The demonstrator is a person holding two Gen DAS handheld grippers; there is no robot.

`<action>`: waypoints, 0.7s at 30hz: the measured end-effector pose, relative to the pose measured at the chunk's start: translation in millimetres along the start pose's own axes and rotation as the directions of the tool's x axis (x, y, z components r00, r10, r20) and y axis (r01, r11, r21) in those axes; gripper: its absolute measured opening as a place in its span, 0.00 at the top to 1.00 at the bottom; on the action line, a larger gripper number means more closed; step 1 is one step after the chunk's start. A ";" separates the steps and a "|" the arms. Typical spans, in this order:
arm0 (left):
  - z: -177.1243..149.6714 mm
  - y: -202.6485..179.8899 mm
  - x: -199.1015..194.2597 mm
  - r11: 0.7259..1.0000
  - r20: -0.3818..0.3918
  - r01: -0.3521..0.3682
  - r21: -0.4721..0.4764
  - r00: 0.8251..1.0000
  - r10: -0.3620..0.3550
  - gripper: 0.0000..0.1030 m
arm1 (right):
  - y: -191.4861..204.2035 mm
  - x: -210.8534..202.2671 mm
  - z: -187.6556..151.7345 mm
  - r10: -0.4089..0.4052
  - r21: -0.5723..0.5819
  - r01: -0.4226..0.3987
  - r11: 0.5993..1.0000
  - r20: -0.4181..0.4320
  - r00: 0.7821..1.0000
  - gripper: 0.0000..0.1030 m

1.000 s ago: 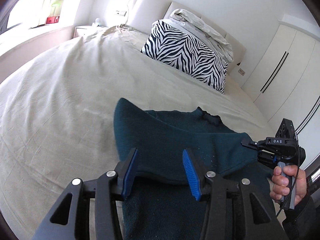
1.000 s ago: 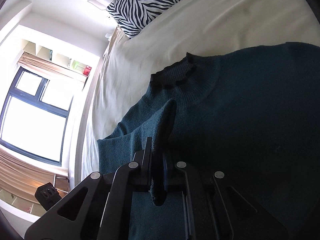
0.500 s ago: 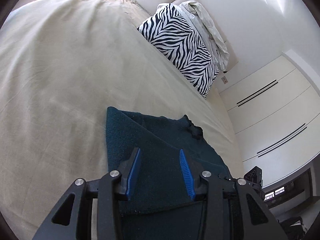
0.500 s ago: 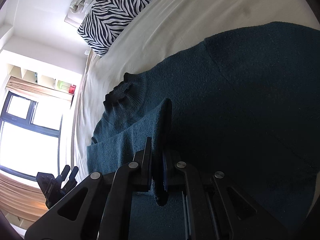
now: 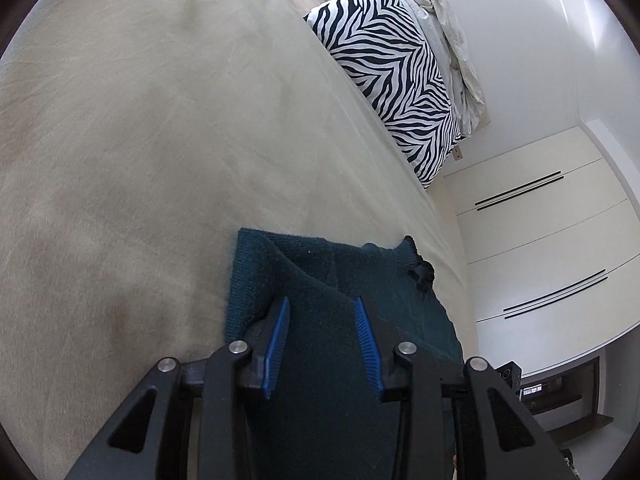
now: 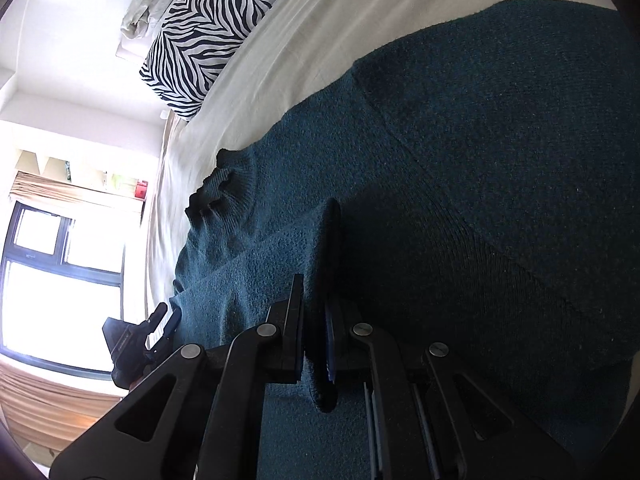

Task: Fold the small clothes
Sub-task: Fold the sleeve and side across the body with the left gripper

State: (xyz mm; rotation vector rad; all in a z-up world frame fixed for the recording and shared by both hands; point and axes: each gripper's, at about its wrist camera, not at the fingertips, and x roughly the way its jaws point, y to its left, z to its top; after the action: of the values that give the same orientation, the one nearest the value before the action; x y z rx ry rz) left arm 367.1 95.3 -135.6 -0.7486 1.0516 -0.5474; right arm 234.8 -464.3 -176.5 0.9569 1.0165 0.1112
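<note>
Jaws differ: right gripper (image 6: 316, 320) pinches a fold of the sweater (image 6: 480, 200) lying on the bed (image 5: 160, 160), left gripper (image 5: 322, 340) is closing over its folded layer, so lower both evenly to keep edges aligned.

Sweater (image 6: 500, 200): hem cut off by frame's lower and right edges in right wrist view. Left gripper (image 6: 160, 326) partly hidden behind sweater's far-left edge; its holder unseen. Shelf items (image 6: 128, 186), far left: too small to identify.
</note>
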 end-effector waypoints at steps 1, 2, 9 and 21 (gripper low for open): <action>0.3 -0.3 0.4 1.000 -0.001 -0.001 0.005 1.000 0.001 0.64 | -0.4 -0.9 -1.2 0.002 0.001 -0.002 1.000 0.002 1.000 0.93; 0.1 -0.5 0.8 1.000 -0.003 -0.003 0.009 1.000 0.003 0.64 | -1.4 -2.4 -2.8 0.005 0.004 -0.005 1.000 0.004 1.000 0.93; -14.4 -5.6 -8.8 0.998 -0.010 0.018 0.056 1.000 -0.018 0.58 | -10.3 -8.7 -13.0 0.028 0.044 -0.029 0.999 0.020 0.999 0.93; -53.9 -16.7 -30.7 0.984 -0.037 -0.005 0.180 0.999 0.012 0.56 | -6.9 -12.9 -16.0 -0.004 0.081 0.004 0.997 0.005 1.000 0.93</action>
State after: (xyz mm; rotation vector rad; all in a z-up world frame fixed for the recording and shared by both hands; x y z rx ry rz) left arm 304.6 91.5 -121.2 -0.5757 1.0247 -0.6425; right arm 213.2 -464.9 -175.6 1.0280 1.0243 0.0645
